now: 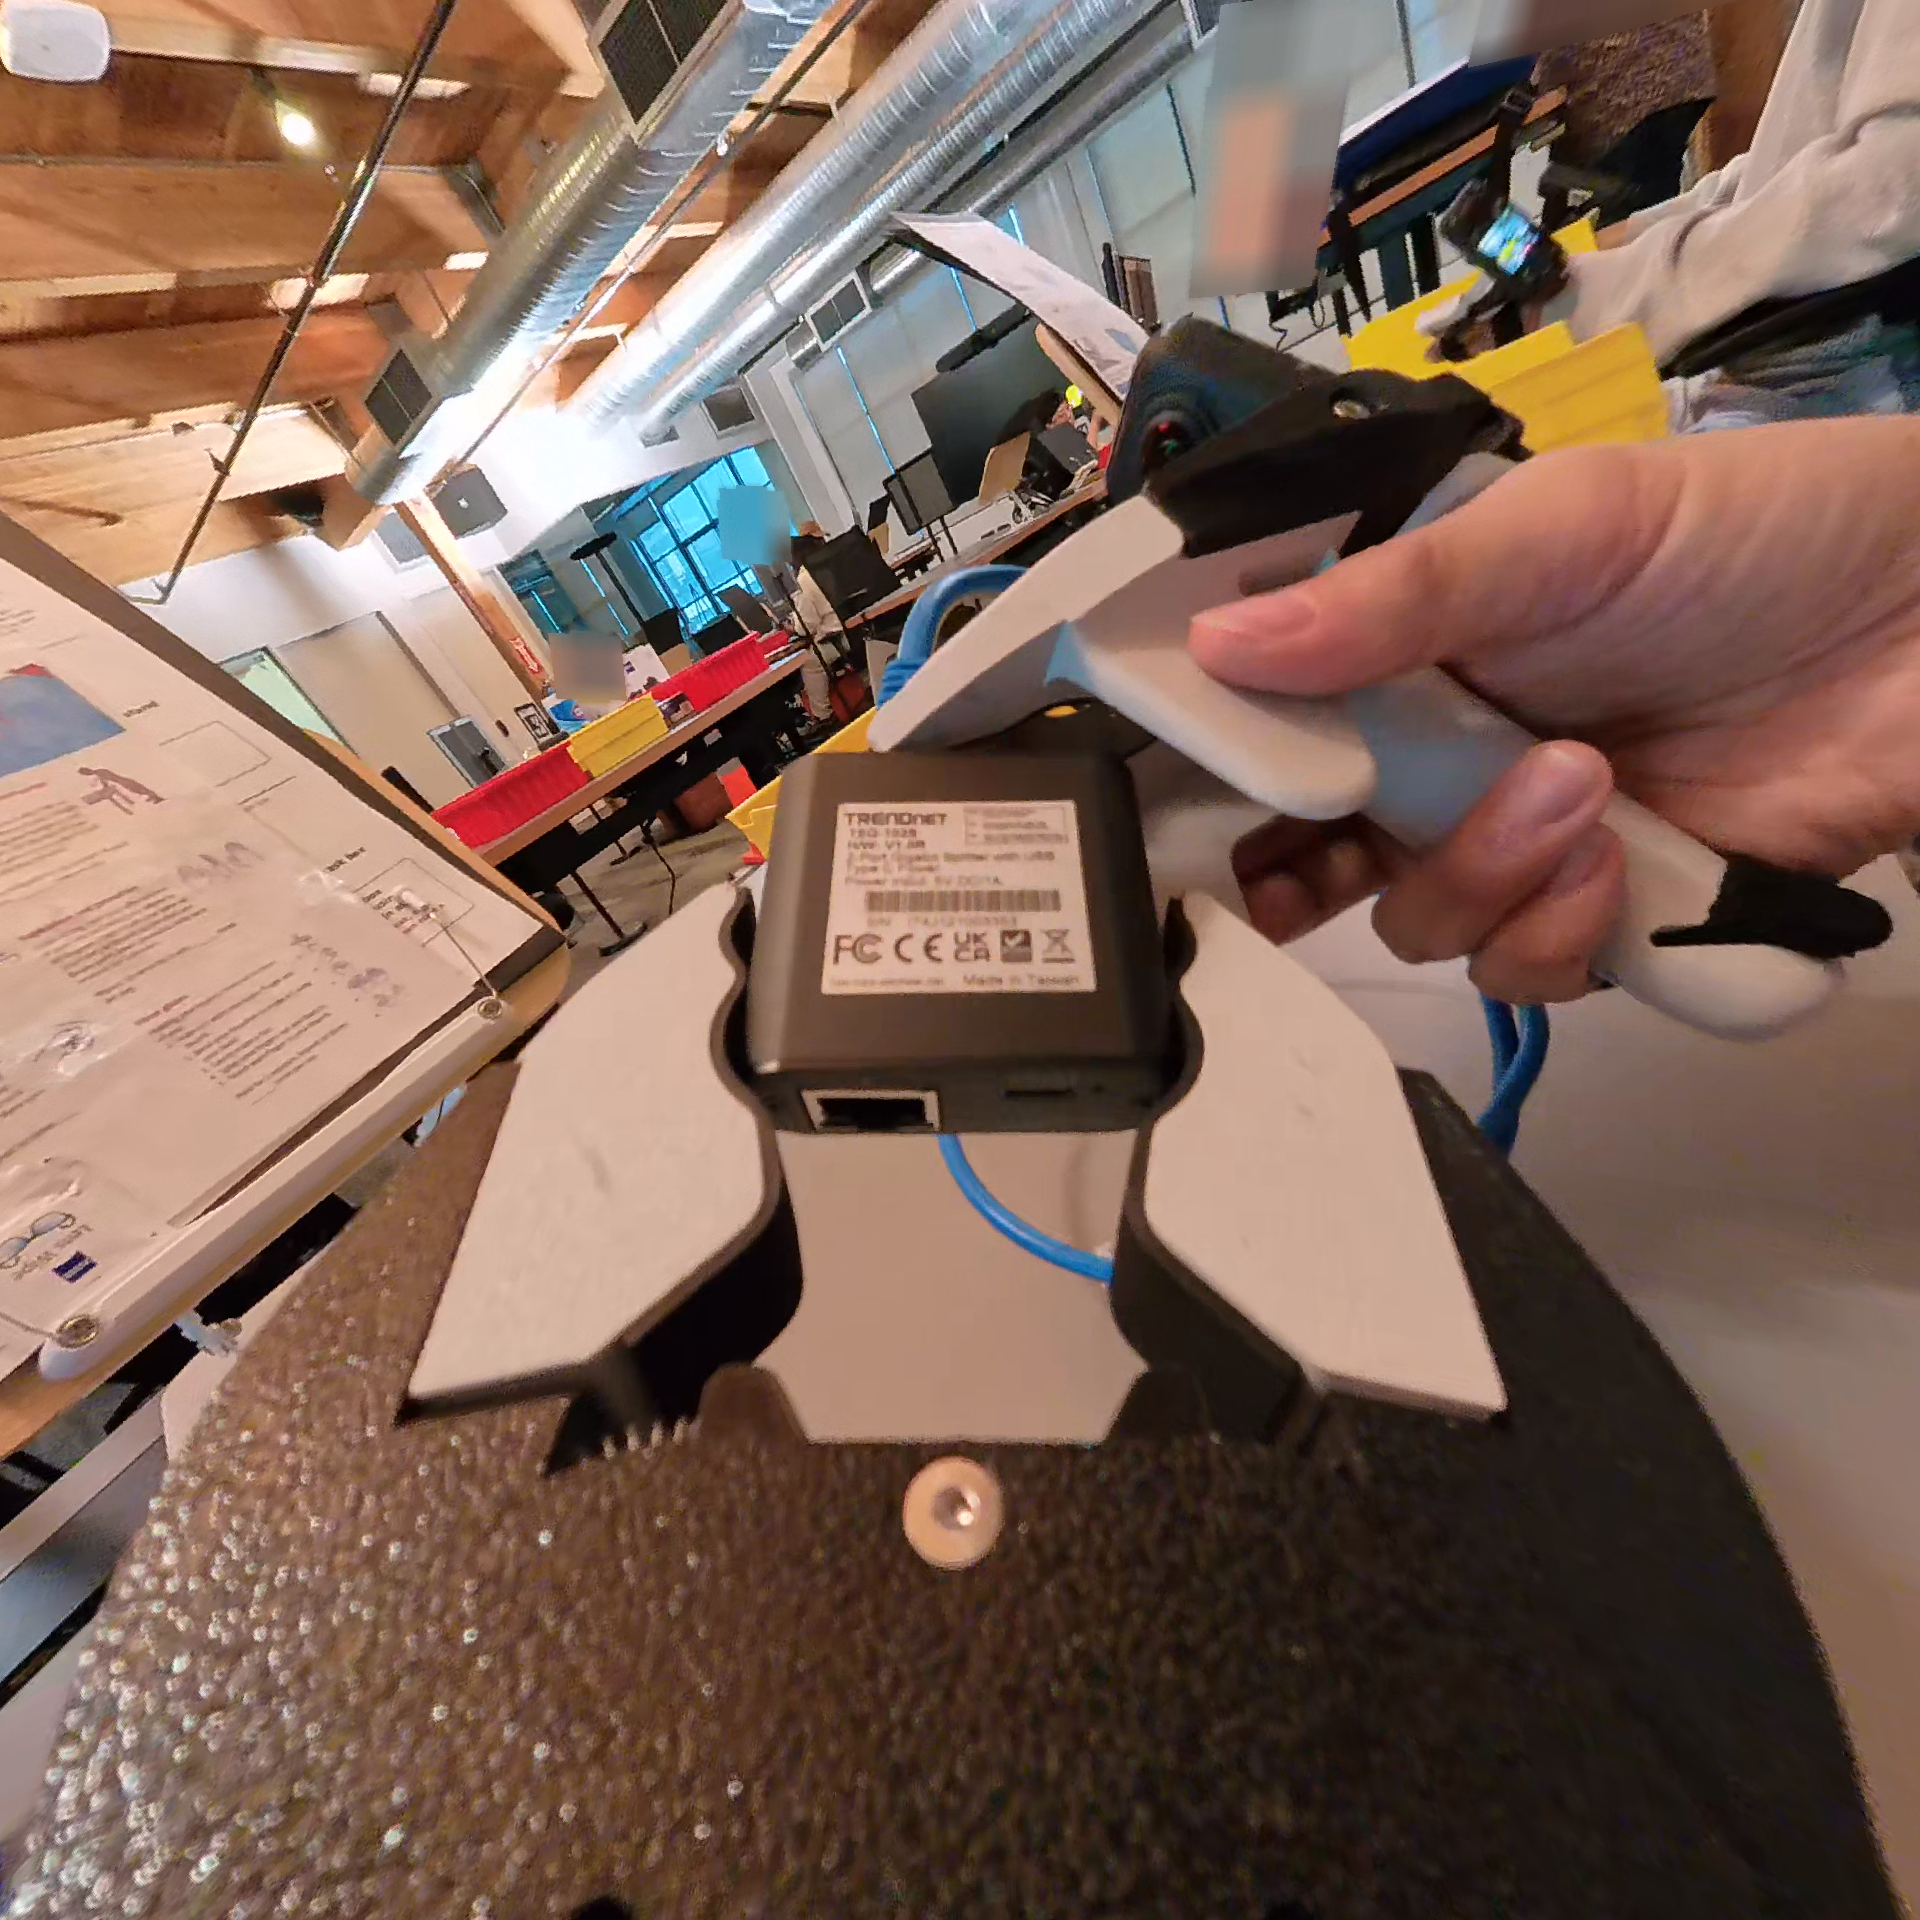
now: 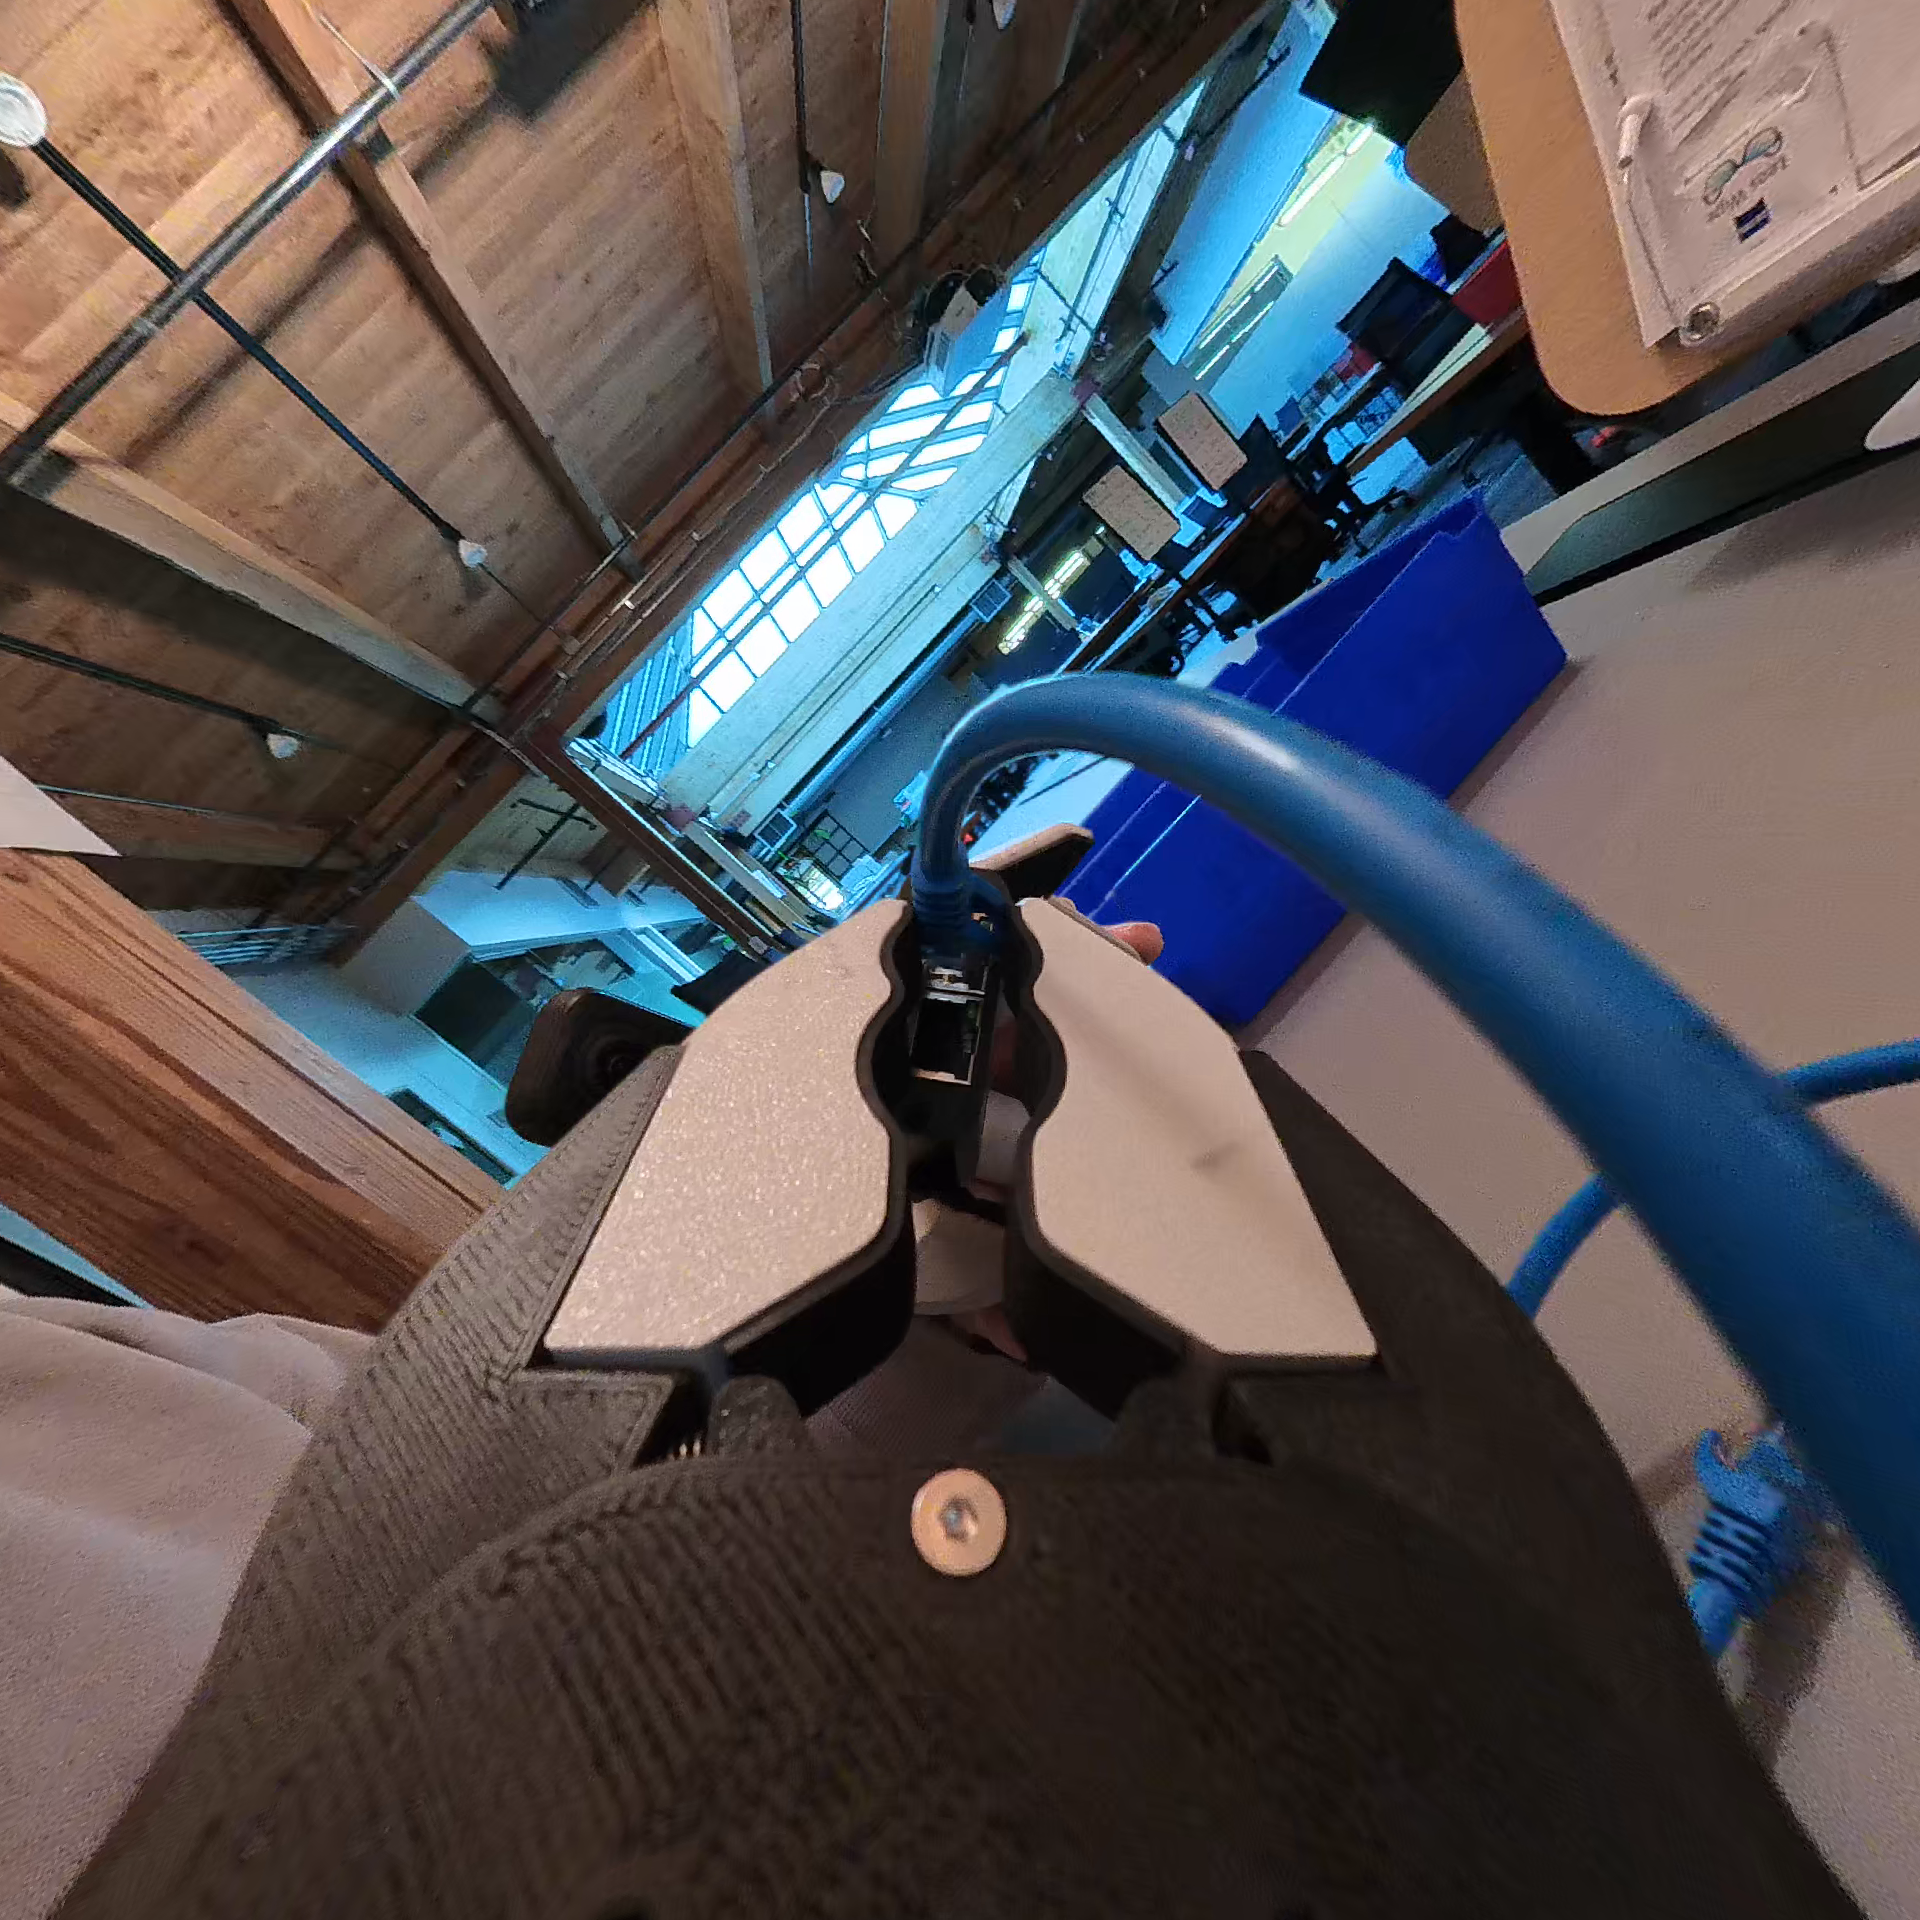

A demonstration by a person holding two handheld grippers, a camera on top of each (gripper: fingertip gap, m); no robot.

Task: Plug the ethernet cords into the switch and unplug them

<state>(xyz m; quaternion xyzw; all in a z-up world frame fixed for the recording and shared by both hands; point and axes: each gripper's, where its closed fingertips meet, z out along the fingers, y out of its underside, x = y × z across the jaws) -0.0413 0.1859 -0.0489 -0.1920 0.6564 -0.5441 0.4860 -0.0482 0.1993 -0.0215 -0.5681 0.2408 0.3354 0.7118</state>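
My left gripper [image 1: 961,935] is shut on a black switch [image 1: 795,935] and holds it in the air, white label up. An empty port [image 1: 878,1112] faces the camera. A hand holds my right gripper [image 1: 997,717] at the switch's far side. In the right wrist view, my right gripper [image 2: 961,935] is shut on the blue plug [image 2: 943,914] of an ethernet cord [image 2: 1455,862], right at the switch's port face [image 2: 943,1049]. I cannot tell whether the plug is seated. The cord arcs off to the right.
A second blue plug [image 2: 1735,1538] lies loose on the grey table [image 2: 1714,831]. A blue bin [image 2: 1351,727] stands on the table beyond the grippers. A tilted board with papers [image 1: 208,935] is close on the left. Blue cord [image 1: 997,1216] hangs under the switch. Left and right tips are no more than a few centimetres apart.
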